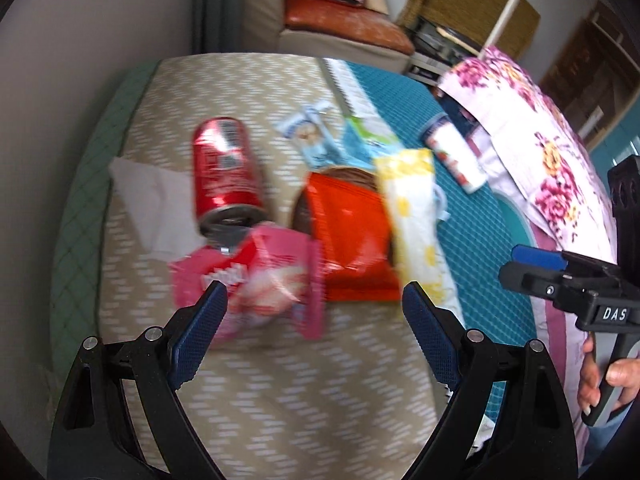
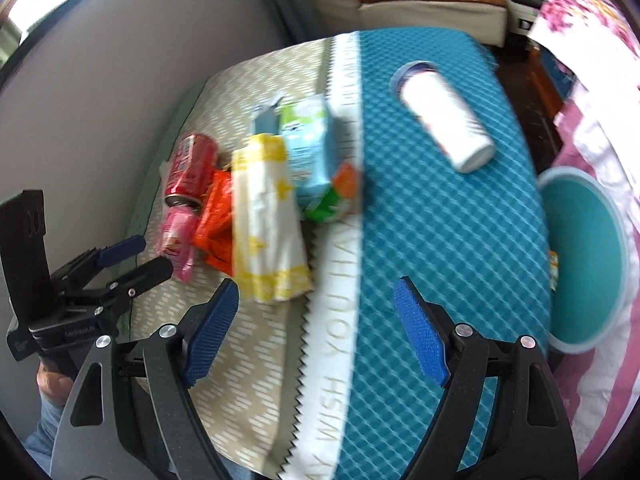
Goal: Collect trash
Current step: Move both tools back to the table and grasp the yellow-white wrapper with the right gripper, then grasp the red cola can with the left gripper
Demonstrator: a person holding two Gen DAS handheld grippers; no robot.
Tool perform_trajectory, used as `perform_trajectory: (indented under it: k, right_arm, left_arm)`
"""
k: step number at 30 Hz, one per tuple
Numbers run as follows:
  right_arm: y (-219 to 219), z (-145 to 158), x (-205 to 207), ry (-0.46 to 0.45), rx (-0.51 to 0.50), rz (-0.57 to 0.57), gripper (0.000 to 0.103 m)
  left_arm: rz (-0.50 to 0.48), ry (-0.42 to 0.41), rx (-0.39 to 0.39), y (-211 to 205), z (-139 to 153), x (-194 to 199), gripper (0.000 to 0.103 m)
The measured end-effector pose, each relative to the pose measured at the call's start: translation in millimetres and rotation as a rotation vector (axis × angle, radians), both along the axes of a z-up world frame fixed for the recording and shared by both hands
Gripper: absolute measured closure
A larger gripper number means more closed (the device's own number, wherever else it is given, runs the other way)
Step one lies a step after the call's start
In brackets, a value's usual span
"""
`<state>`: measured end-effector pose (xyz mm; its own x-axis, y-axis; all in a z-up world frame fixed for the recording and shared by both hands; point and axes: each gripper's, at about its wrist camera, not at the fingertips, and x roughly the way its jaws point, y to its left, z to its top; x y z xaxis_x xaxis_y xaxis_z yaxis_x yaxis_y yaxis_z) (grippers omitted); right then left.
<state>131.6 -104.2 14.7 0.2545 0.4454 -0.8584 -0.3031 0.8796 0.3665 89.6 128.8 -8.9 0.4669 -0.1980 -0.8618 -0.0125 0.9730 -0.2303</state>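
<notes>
Left tool point(image 1: 314, 306): jaws wide apart, holding nothing, above a pink wrapper point(image 1: 256, 284). Right tool point(image 2: 316, 302): jaws apart, empty, over the teal half of the surface point(image 2: 440, 220). Trash lies clustered on the beige half: red can point(image 1: 224, 168), orange packet point(image 1: 352, 236), yellow-and-white packet point(image 1: 412, 208). A white tube point(image 2: 444, 124) lies apart on the teal.

We see a home: a cushioned seat point(image 1: 344, 20), a floral blanket point(image 1: 540, 152), a cloth-covered worktop point(image 1: 248, 92).
</notes>
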Motion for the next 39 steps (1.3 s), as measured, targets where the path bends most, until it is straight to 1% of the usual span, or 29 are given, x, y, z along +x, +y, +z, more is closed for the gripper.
perform_trajectory:
  k: [2, 3, 9, 14, 16, 17, 18, 19, 20, 21, 23, 24, 25, 27, 31, 34, 39]
  right_arm:
    - [17.4, -1.3, 6.9, 0.010, -0.005, 0.027, 0.037]
    - [21.4, -1.8, 9.5, 0.012, -0.008, 0.032, 0.038]
    - [53.1, -15.7, 28.6, 0.045, -0.024, 0.047, 0.043]
    - [66.6, -30.2, 39.6, 0.067, -0.035, 0.045, 0.044]
    - [69.3, -36.4, 41.8, 0.078, -0.035, 0.046, 0.049]
    - [69.9, -37.8, 42.4, 0.080, -0.034, 0.048, 0.060]
    - [71.0, -39.7, 42.8, 0.085, -0.026, 0.054, 0.078]
    - [71.2, -40.7, 42.7, 0.092, -0.016, 0.057, 0.088]
    - [70.2, -40.7, 42.8, 0.093, -0.010, 0.058, 0.094]
    - [70.0, -38.7, 42.0, 0.082, -0.016, 0.056, 0.094]
    - [69.2, -35.3, 40.2, 0.063, -0.020, 0.054, 0.096]
    - [66.1, -31.5, 39.8, 0.055, -0.014, 0.050, 0.096]
    - [64.6, -29.7, 38.8, 0.051, -0.011, 0.046, 0.096]
    - [58.4, -23.6, 38.9, 0.040, -0.001, 0.035, 0.096]
    - [47.6, -15.7, 40.4, 0.025, 0.015, 0.015, 0.096]
    - [38.0, -13.2, 44.2, 0.022, 0.027, -0.002, 0.096]
    - [24.0, -12.1, 48.3, 0.037, 0.048, -0.018, 0.096]
  left_arm:
    - [0.014, 0.004, -0.002, 9.5, -2.0, 1.2, 0.014]
    - [0.019, 0.005, -0.002, 13.6, -3.0, 1.9, 0.014]
    - [0.044, 0.017, -0.006, 34.5, -9.0, 4.8, 0.014]
    - [0.076, 0.019, -0.018, 49.5, -11.4, 7.6, 0.014]
    - [0.084, 0.015, -0.026, 53.1, -11.1, 11.2, 0.014]
    - [0.088, 0.013, -0.032, 55.0, -11.1, 14.6, 0.014]
    - [0.093, 0.013, -0.034, 56.1, -11.2, 18.2, 0.014]
    - [0.098, 0.015, -0.033, 56.4, -11.4, 22.1, 0.014]
    - [0.105, 0.018, -0.031, 57.0, -12.0, 27.6, 0.014]
    - [0.109, 0.018, -0.031, 57.7, -12.2, 31.4, 0.014]
    - [0.124, 0.012, -0.021, 57.9, -11.5, 41.8, 0.019]
    - [0.129, 0.012, -0.011, 57.7, -11.8, 48.1, 0.023]
    - [0.133, 0.013, -0.003, 57.9, -12.7, 54.6, 0.032]
    - [0.134, 0.030, 0.007, 57.0, -17.4, 65.1, 0.040]
    - [0.129, 0.062, 0.031, 54.8, -30.8, 81.0, 0.041]
    - [0.135, 0.078, 0.025, 54.8, -40.0, 89.5, 0.039]
    - [0.130, 0.097, 0.026, 50.7, -47.7, 98.4, 0.039]
